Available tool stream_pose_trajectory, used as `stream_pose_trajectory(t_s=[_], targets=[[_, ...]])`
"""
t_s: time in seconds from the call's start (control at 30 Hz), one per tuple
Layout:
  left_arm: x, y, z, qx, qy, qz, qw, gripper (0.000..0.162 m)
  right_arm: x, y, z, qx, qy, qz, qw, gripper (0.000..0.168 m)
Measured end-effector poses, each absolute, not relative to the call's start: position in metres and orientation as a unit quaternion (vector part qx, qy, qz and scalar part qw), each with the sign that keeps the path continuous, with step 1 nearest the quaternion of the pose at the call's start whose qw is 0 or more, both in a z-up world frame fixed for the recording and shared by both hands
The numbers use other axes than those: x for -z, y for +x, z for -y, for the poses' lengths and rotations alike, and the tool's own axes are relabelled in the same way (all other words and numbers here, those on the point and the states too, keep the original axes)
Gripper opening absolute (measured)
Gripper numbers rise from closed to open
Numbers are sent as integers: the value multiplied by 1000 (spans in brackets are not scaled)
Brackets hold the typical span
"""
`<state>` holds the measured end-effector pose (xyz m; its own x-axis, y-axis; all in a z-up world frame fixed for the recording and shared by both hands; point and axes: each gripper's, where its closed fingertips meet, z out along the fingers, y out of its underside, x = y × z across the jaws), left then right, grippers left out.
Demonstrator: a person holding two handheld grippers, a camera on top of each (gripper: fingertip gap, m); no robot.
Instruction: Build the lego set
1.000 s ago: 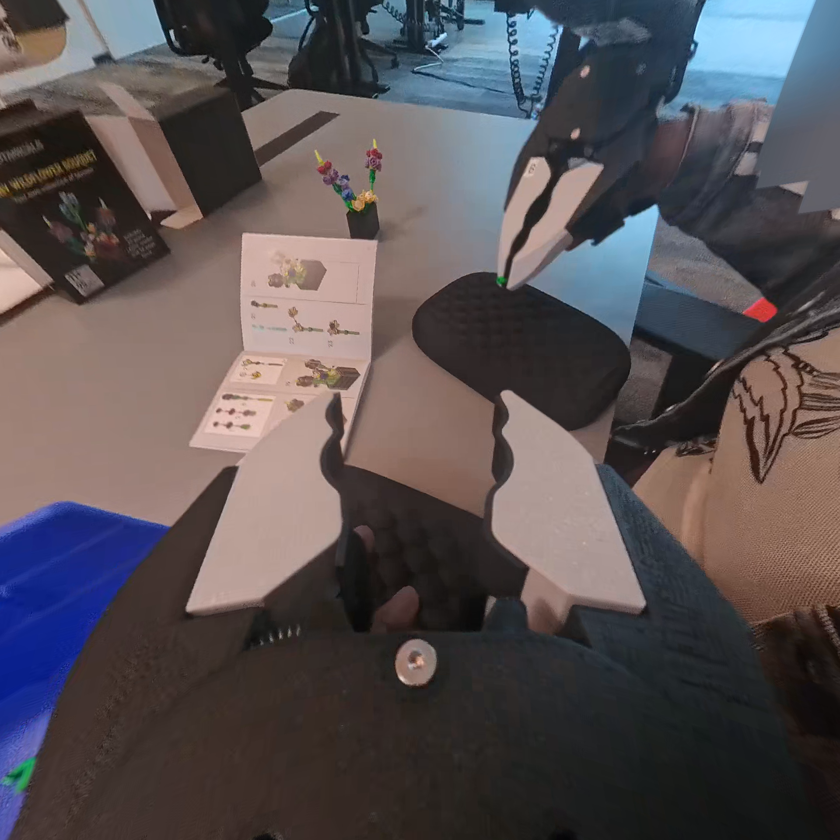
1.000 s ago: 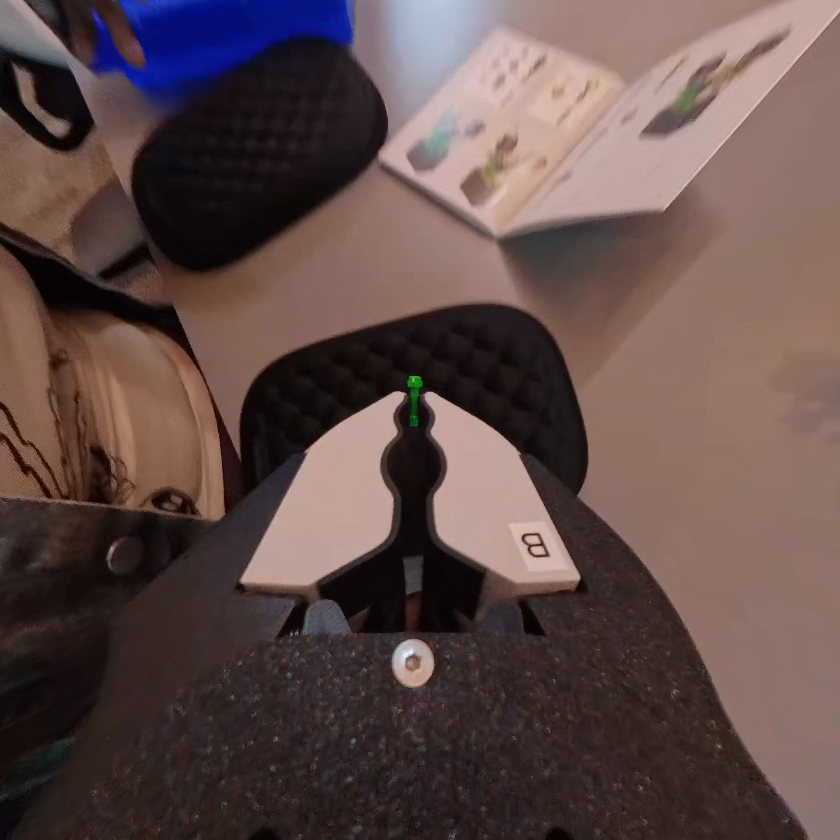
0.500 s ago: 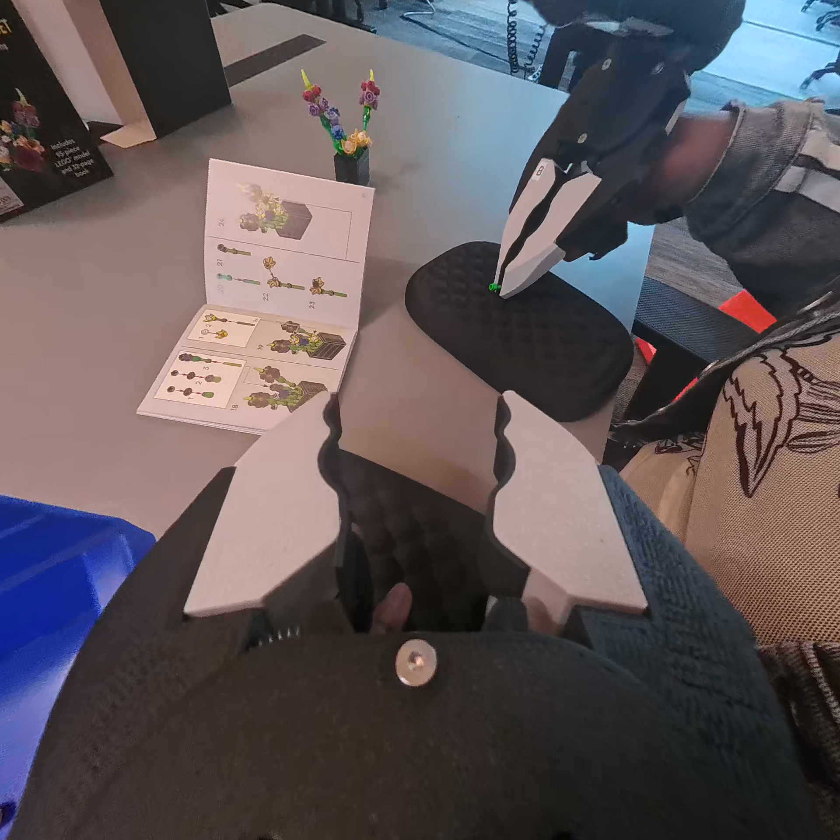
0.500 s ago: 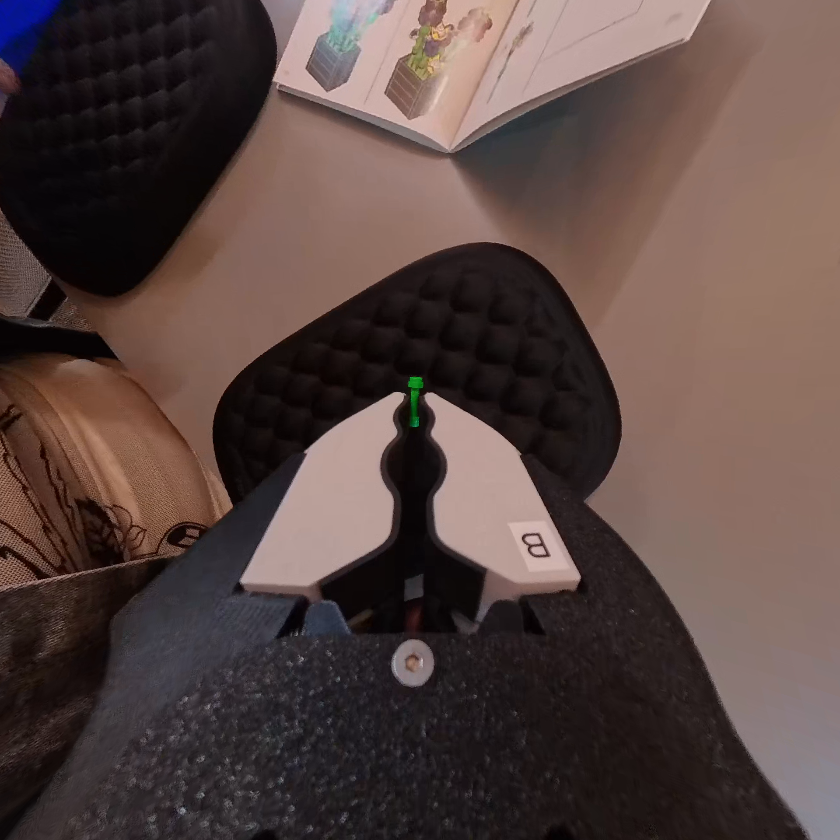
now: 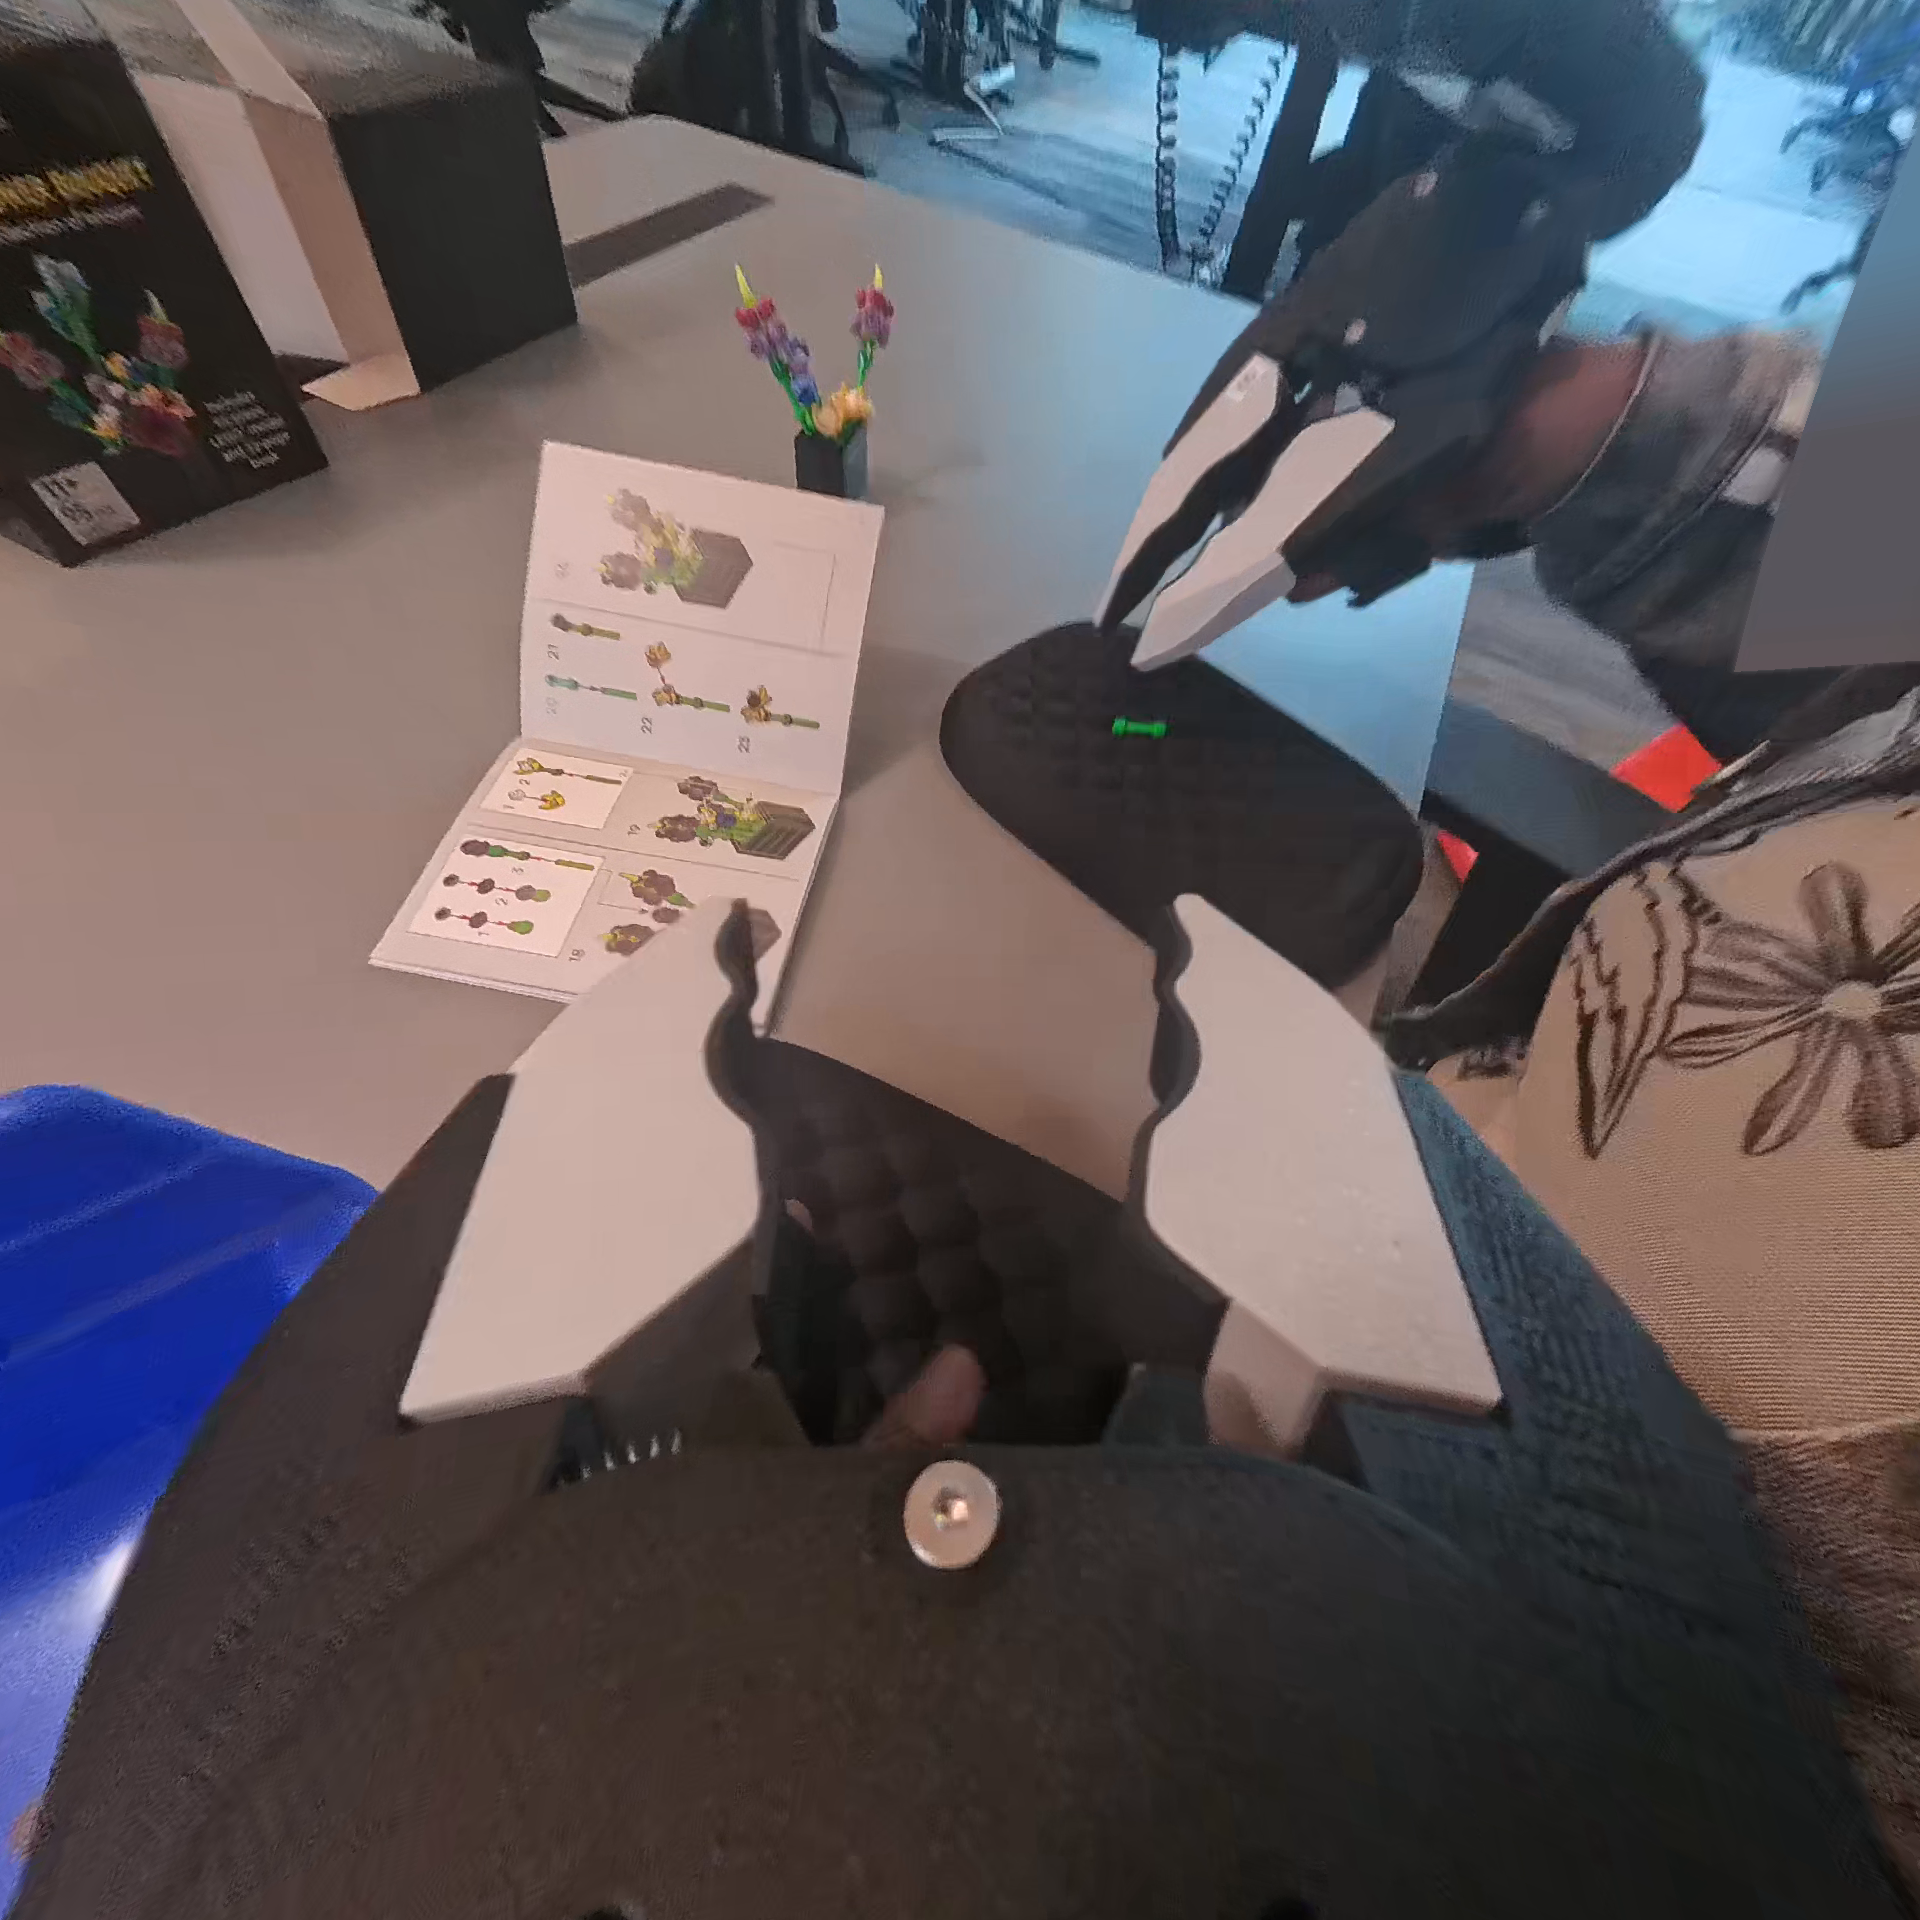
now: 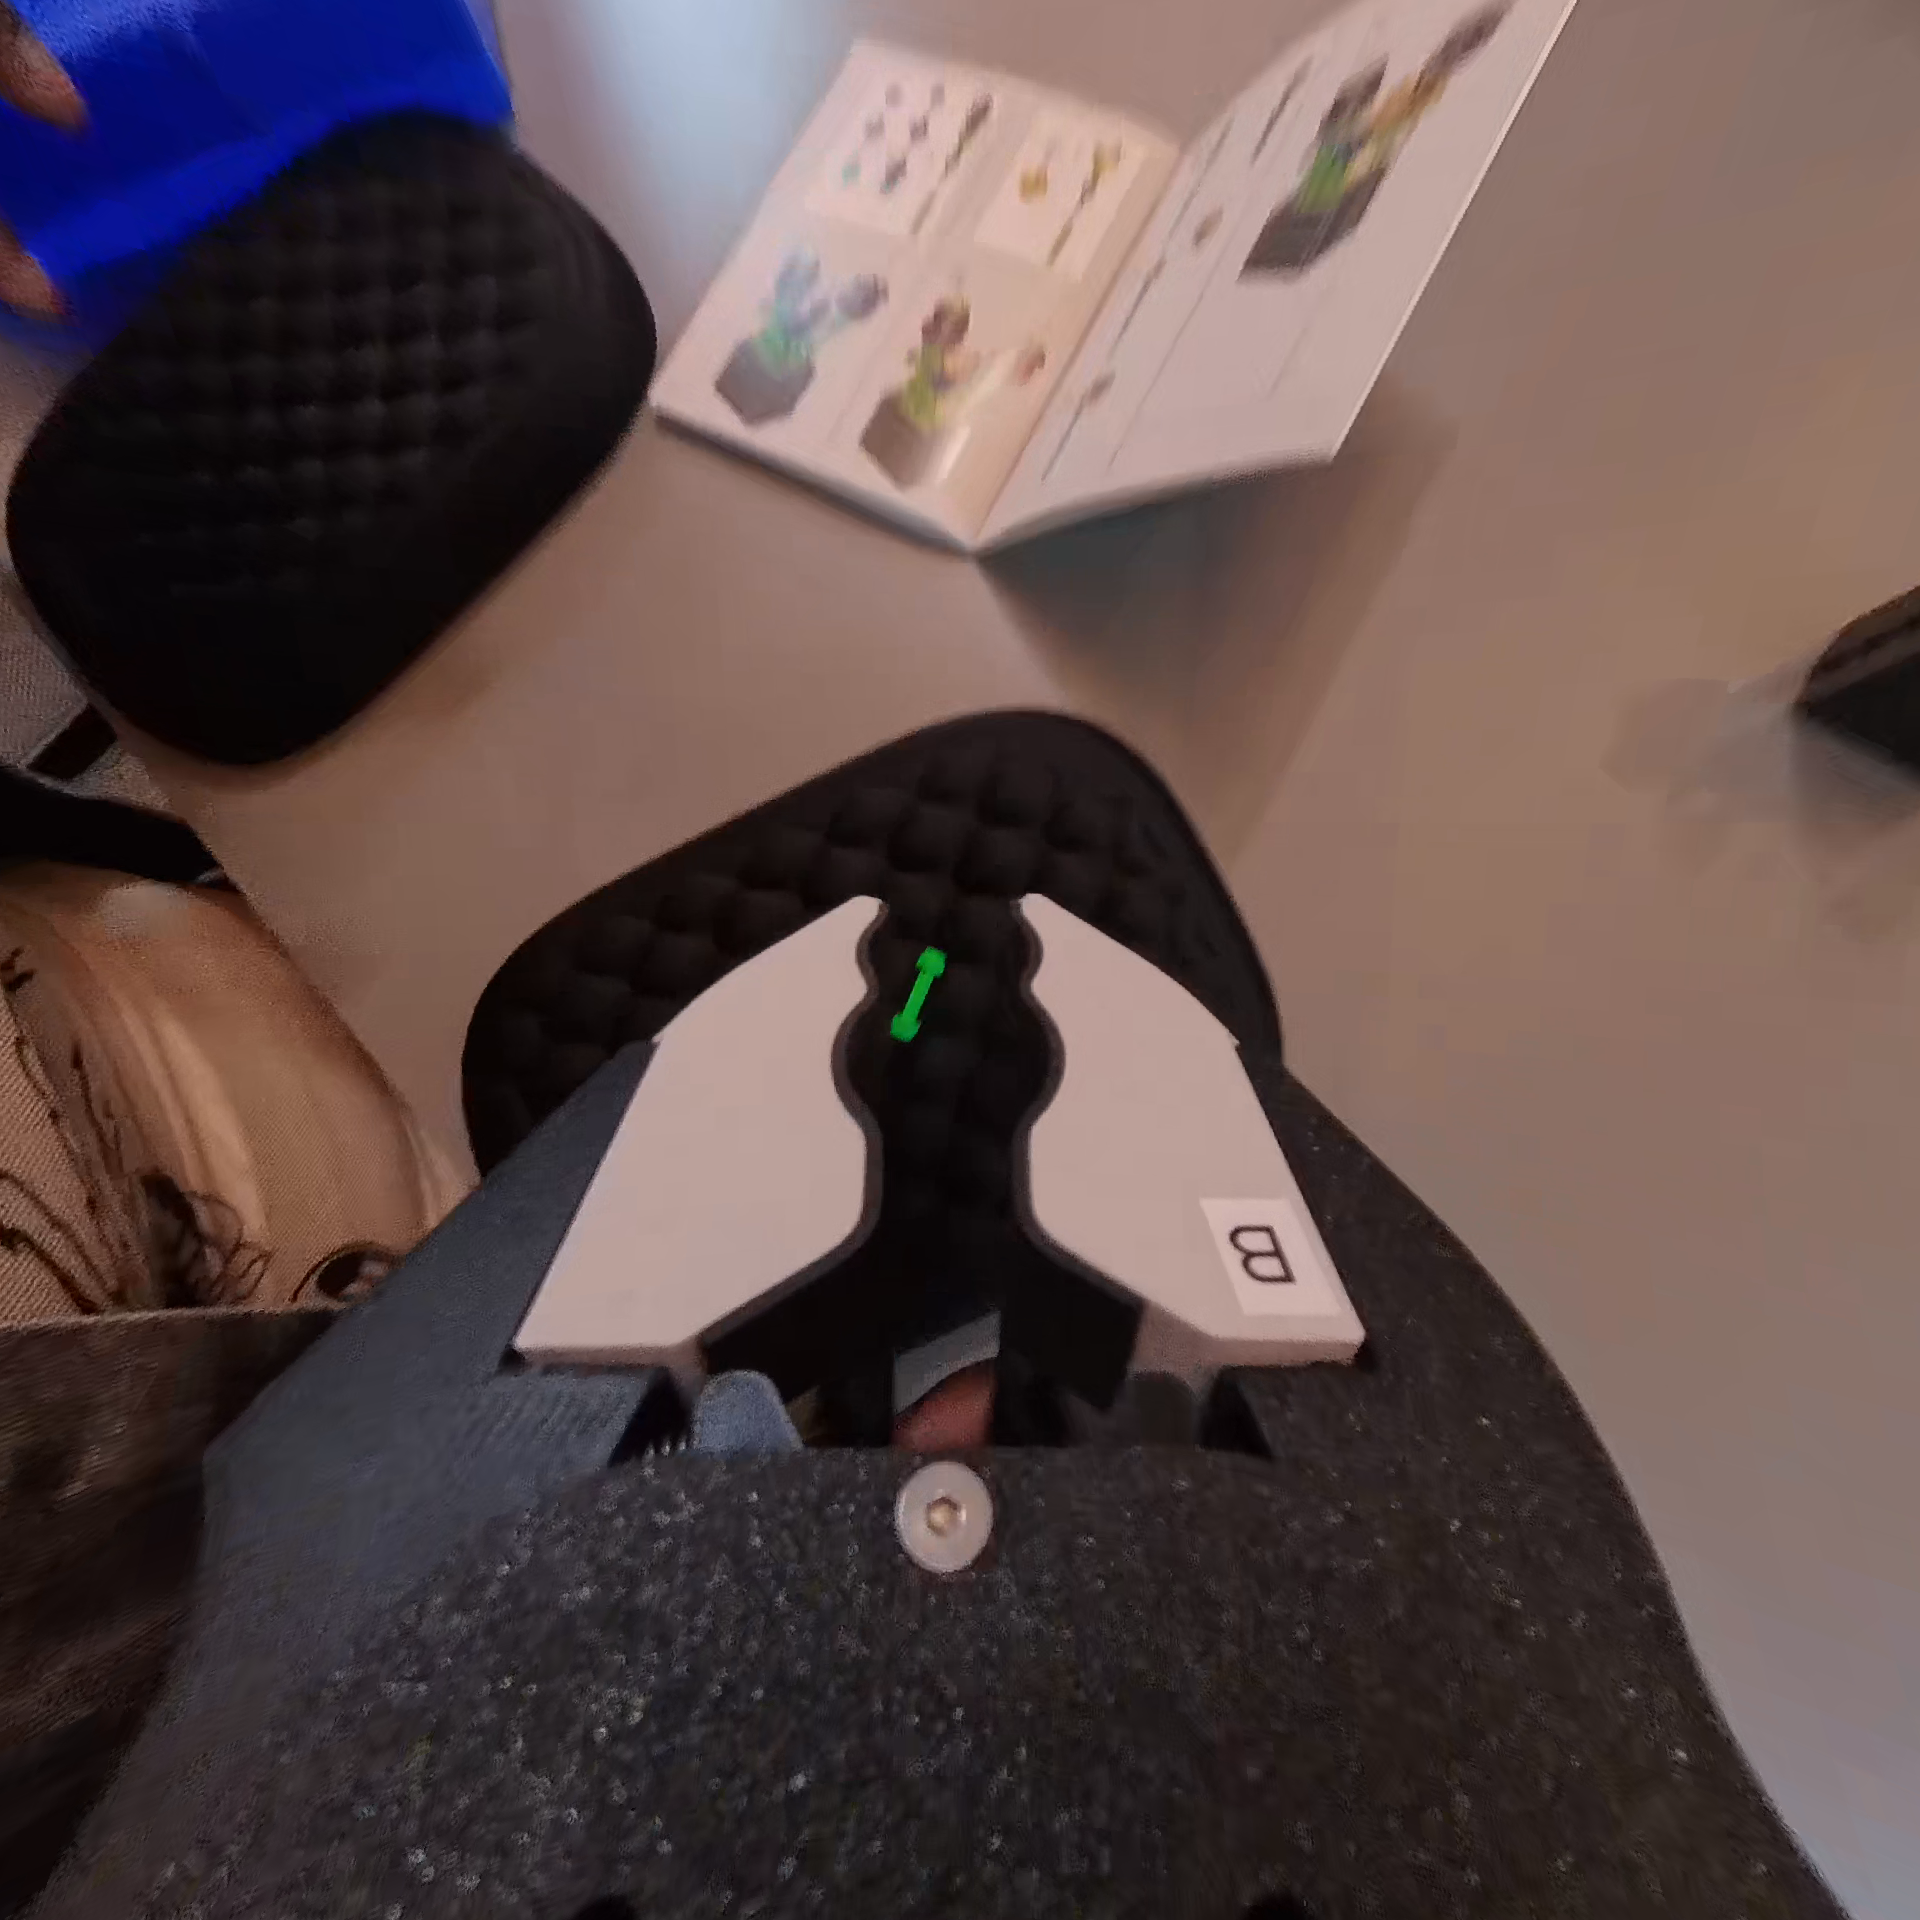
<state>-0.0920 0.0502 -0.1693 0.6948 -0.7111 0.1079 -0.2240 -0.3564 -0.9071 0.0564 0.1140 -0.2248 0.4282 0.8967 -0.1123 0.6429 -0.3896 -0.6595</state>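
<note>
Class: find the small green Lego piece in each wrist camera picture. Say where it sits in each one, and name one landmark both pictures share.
Left wrist view: green piece lies on the far black pad, right of centre, below the right gripper.
Right wrist view: green piece lies at centre, on the pad, between the open fingers.
Shared landmark: open instruction booklet.

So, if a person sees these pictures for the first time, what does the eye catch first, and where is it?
Probably the small bright green piece, lying loose on the black quilted pad between the open fingers of the right hand-held gripper. Next, the open instruction booklet on the grey table, with the little flower model in its black pot standing just behind it. The left hand-held gripper is open and empty.
</note>
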Motion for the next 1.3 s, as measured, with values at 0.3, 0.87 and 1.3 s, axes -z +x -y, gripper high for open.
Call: stream_pose_trajectory(t_s=[0.3,0.87,1.3], targets=[[130,-135,-39,270,-791,-258,485,75,212,45,-134,-248,-766,473,357,57],[192,-284,-46,77,-877,-381,283,57,225,49,-142,-250,-780,451,354,65],[249,-308,-45,59,-819,-548,161,33,231,55,-145,-246,-792,439,347,64]])
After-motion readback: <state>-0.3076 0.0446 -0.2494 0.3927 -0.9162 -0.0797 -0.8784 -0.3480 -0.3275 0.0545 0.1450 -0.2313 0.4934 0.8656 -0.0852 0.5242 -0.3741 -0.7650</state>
